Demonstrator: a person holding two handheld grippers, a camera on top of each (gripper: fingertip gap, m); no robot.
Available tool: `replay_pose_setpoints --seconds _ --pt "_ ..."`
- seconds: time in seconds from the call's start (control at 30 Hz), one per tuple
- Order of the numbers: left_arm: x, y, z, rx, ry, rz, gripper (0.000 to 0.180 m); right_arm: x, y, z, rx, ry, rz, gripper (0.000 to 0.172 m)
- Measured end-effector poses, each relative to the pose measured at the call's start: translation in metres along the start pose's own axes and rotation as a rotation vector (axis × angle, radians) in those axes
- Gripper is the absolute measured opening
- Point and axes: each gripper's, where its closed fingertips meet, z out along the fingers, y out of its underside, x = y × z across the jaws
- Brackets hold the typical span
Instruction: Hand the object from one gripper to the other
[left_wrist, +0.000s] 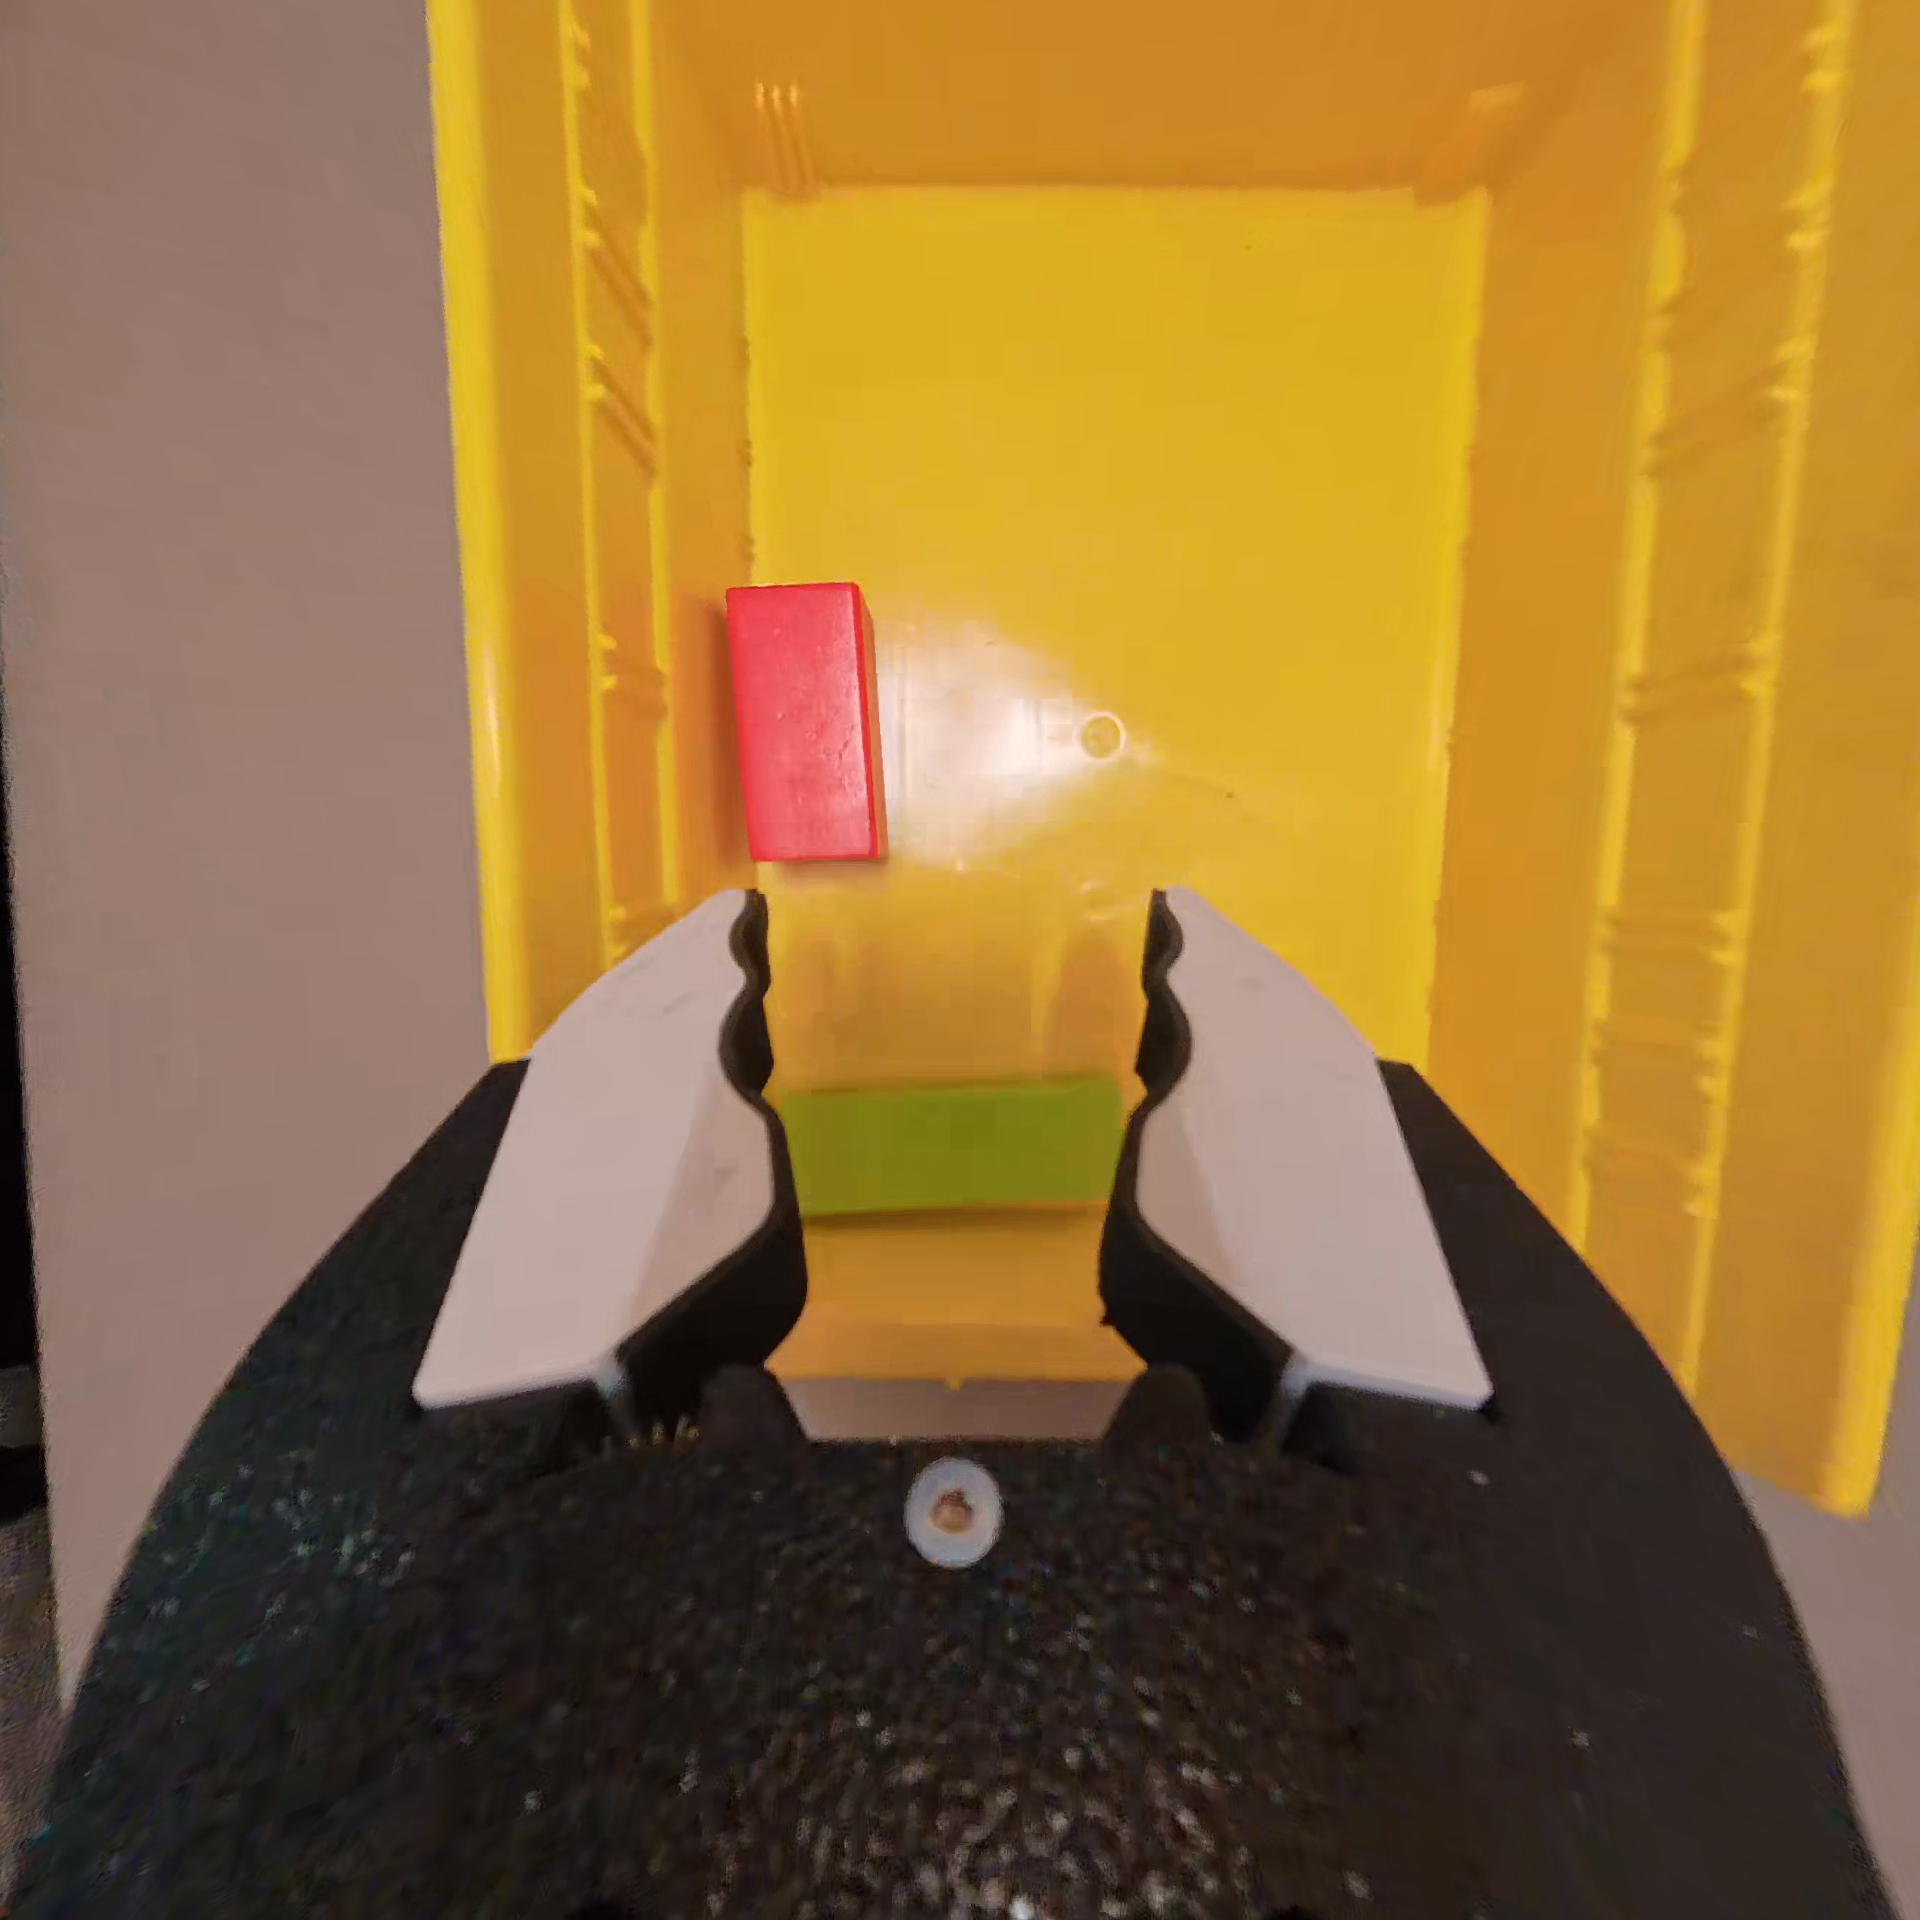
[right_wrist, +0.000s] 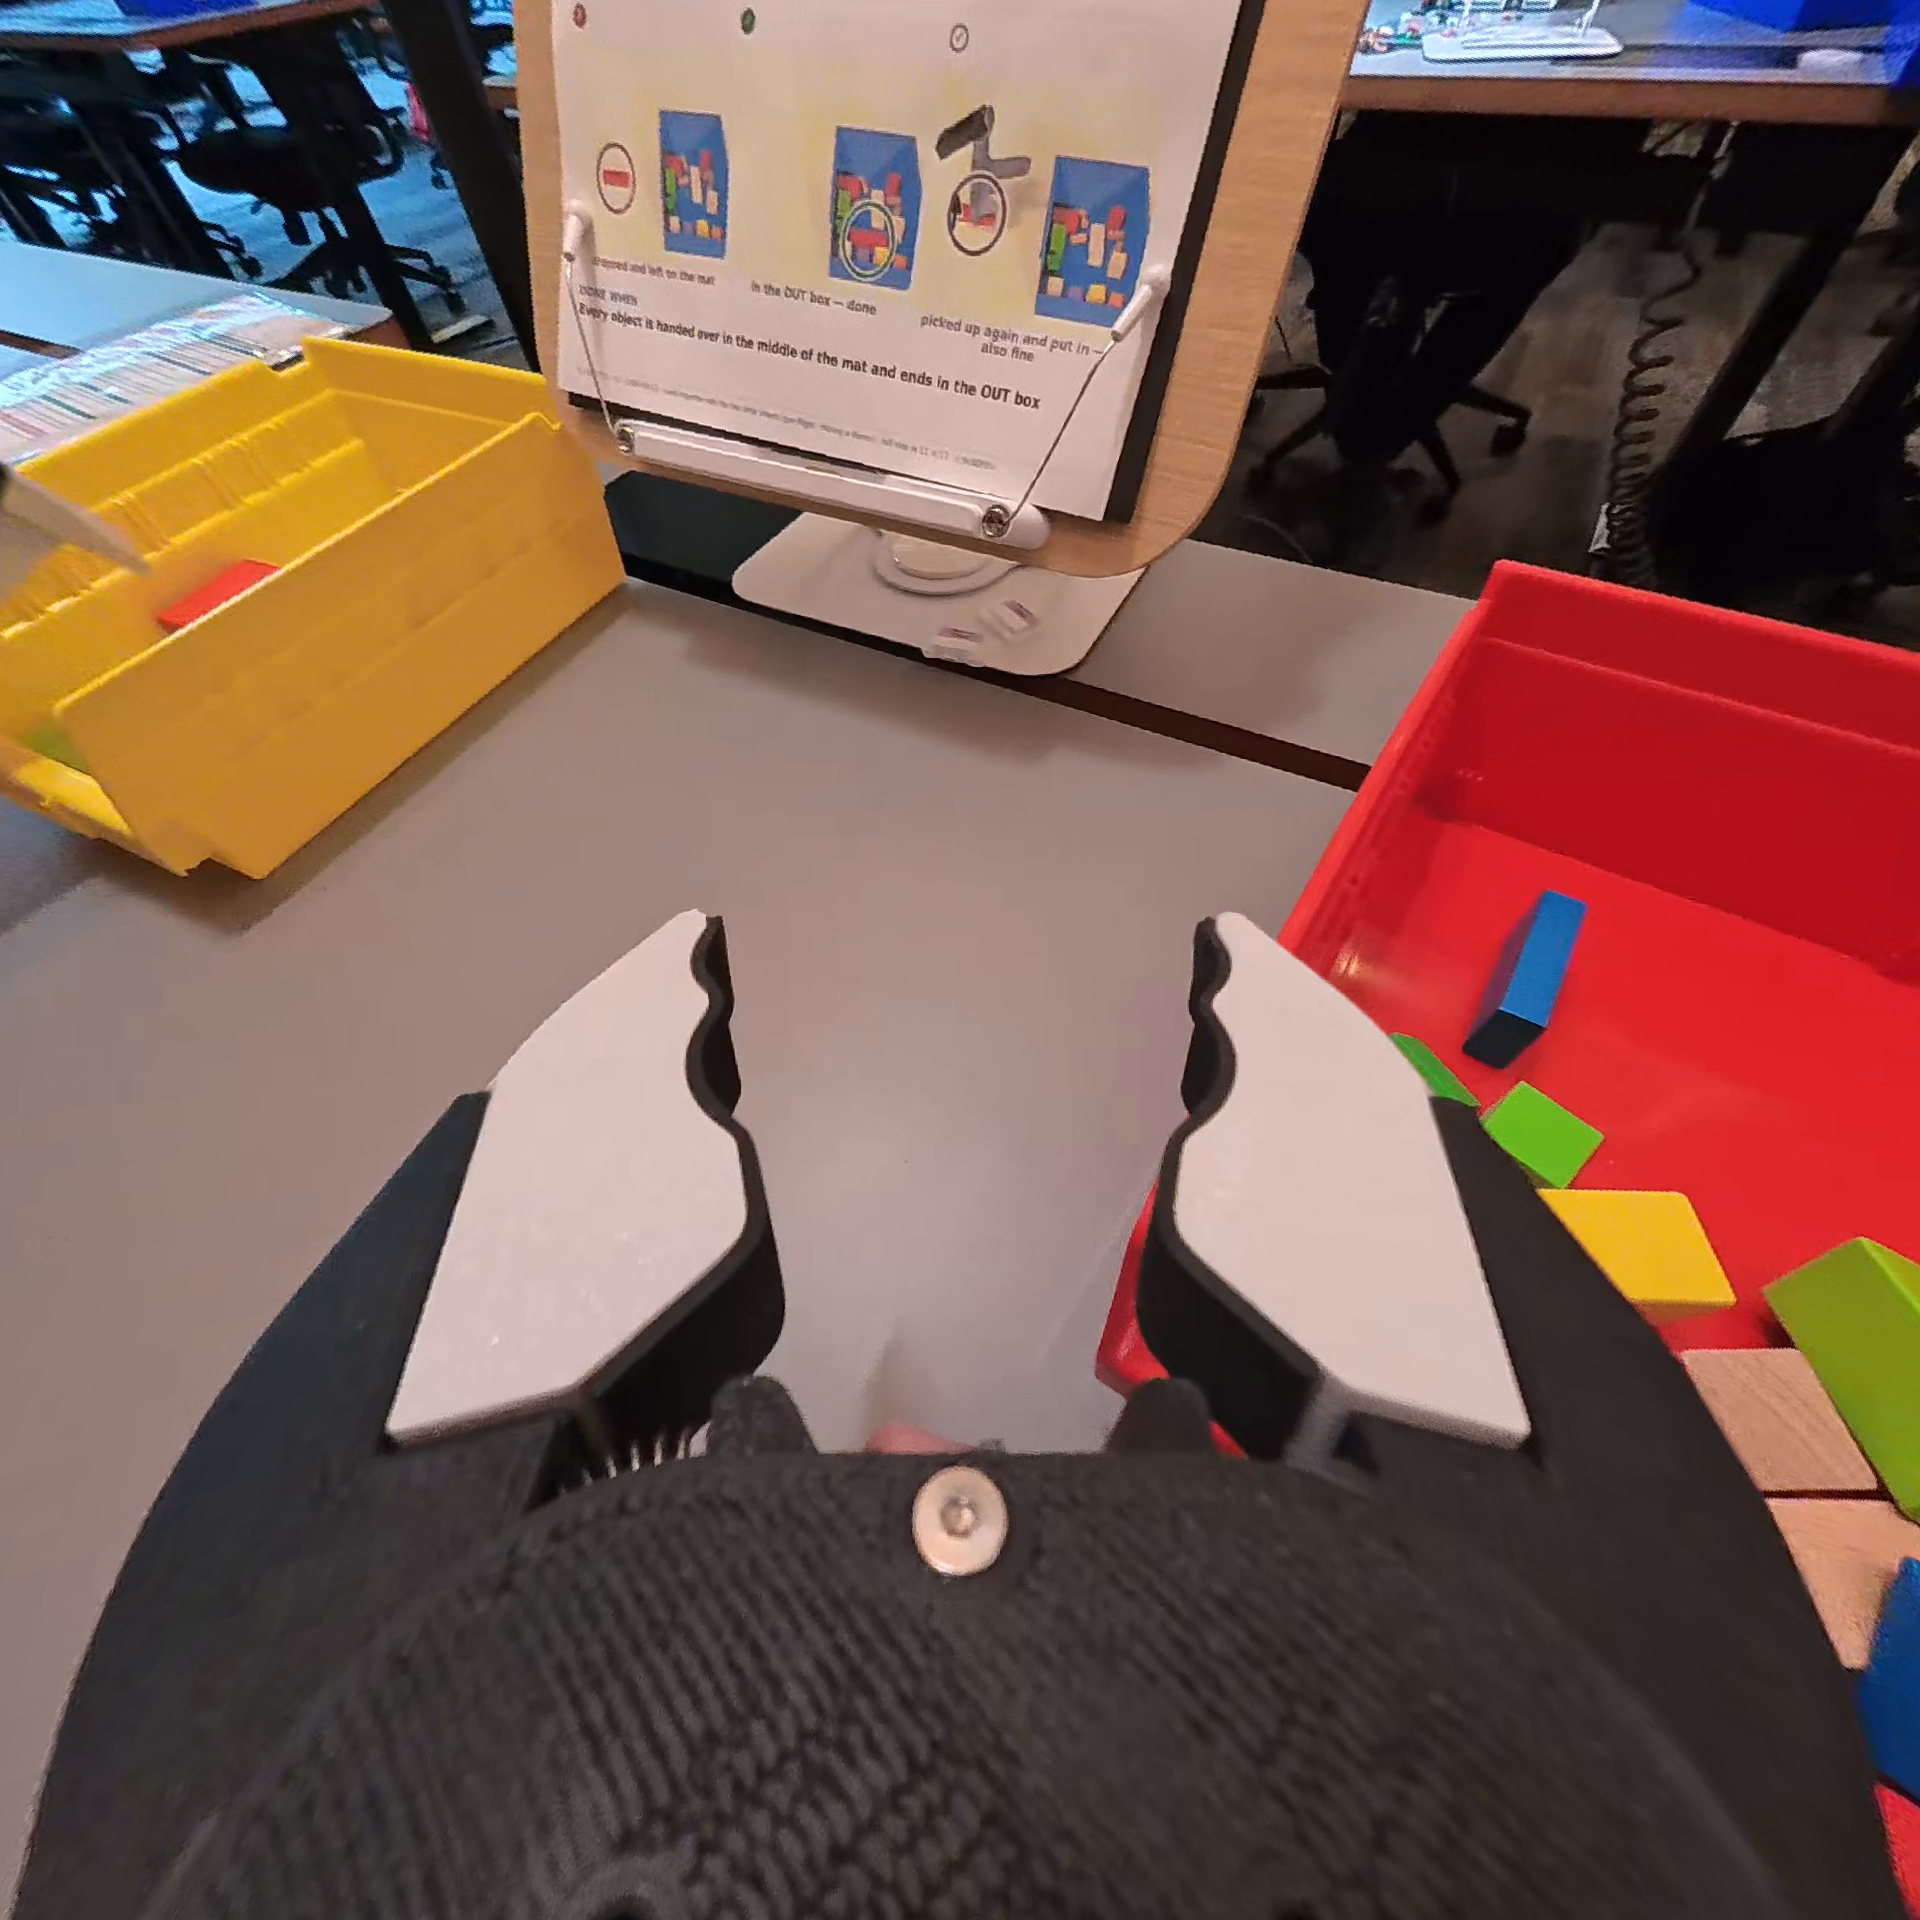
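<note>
From my left tongs (left_wrist: 956, 904), released and empty over the yellow bin (left_wrist: 1662, 727) with a red block (left_wrist: 805, 722) and green block (left_wrist: 951, 1143) inside, I risked bumping them; my right tongs (right_wrist: 961, 935), also released, hung beside the red bin (right_wrist: 1662, 727), where a careless reach might catch its wall.

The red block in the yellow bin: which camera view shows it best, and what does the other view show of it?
The left wrist view shows the red block best: it looks straight into the yellow bin, so the block's whole top face shows, lying against the bin's left wall. The right wrist view shows only a small, far-off sliver of it over the bin's wall.
</note>
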Motion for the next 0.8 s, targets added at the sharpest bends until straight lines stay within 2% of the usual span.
replay_pose_setpoints --seconds 0.03,0.1,0.17,0.37,0.57,0.7,0.8 --pt "0.000 -0.001 0.009 -0.038 -0.001 -0.018 0.068 0.001 -0.001 -0.001 0.002 0.001 0.005 0.085" --pt "-0.002 0.001 0.024 -0.115 -0.020 -0.031 0.068 0.001 -0.001 -0.002 0.011 -0.003 0.007 0.085" --pt "-0.014 0.005 0.035 -0.186 -0.107 -0.016 0.066 0.004 0.002 -0.001 0.001 -0.004 0.015 0.085" --pt "-0.025 -0.004 0.050 -0.220 -0.253 0.034 0.059 0.006 0.002 -0.001 0.007 -0.019 0.038 0.084" --pt "-0.027 -0.005 0.067 -0.252 -0.275 0.033 0.055 0.009 0.006 0.000 -0.008 -0.024 0.046 0.084" --pt "-0.023 -0.004 0.070 -0.270 -0.291 0.089 0.064 0.011 0.007 0.000 -0.010 -0.018 0.042 0.083" --pt "-0.019 0.000 0.066 -0.296 -0.281 0.153 0.054 0.011 0.009 0.002 -0.017 -0.023 0.048 0.083"
